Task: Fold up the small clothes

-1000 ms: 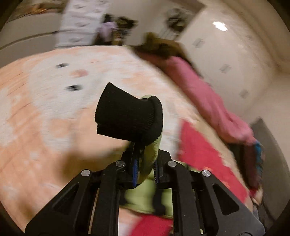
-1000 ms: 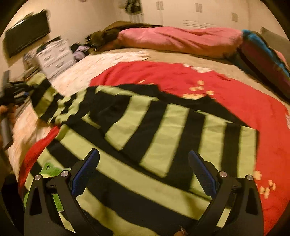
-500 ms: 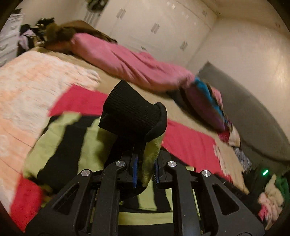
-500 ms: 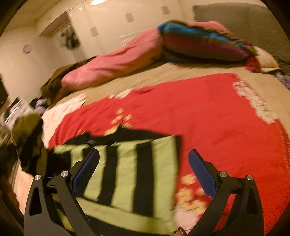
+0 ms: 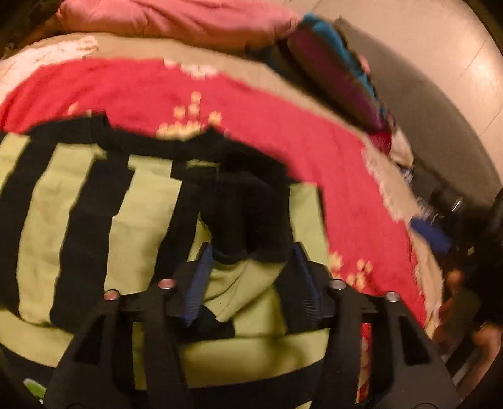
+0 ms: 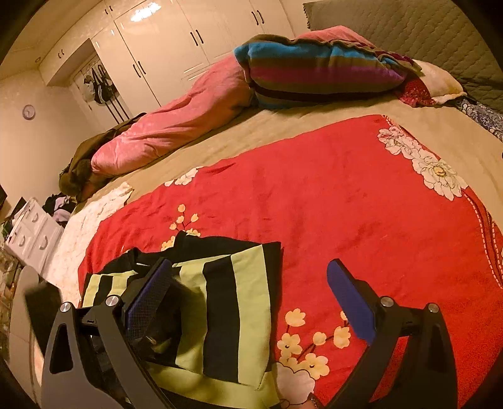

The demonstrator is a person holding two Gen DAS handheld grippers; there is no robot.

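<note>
In the left wrist view, the striped sweater [image 5: 94,220], black and pale green, lies spread over the red floral blanket [image 5: 283,141], filling the frame from 9 o'clock to the centre, its black neckline edge running toward 12 o'clock. The left gripper [image 5: 251,270] rises from 6 o'clock, and its jaws have just been opening: the blue pads [image 5: 201,273] now stand partly apart, with the sweater's black ribbed cuff [image 5: 248,214] and a fold of green sleeve sitting loosely between them, and the pads no longer pinch the cloth. Toward 1 o'clock a striped purple and blue cushion [image 5: 339,72] lies at the blanket's far edge, and a pink duvet [image 5: 176,19] stretches along 12 o'clock; the picture is blurred. In the right wrist view, the sweater [image 6: 220,314] appears folded over itself at 7 o'clock on the same red blanket [image 6: 345,204], its right edge straight. The right gripper [image 6: 251,302] comes up from 6 o'clock with its jaws spread wide and nothing between them but open space; its left pad [image 6: 147,299] hangs over the sweater, while the other pad sits over bare blanket at 5 o'clock. White wardrobe doors [image 6: 176,41] stand at 11 o'clock.
</note>
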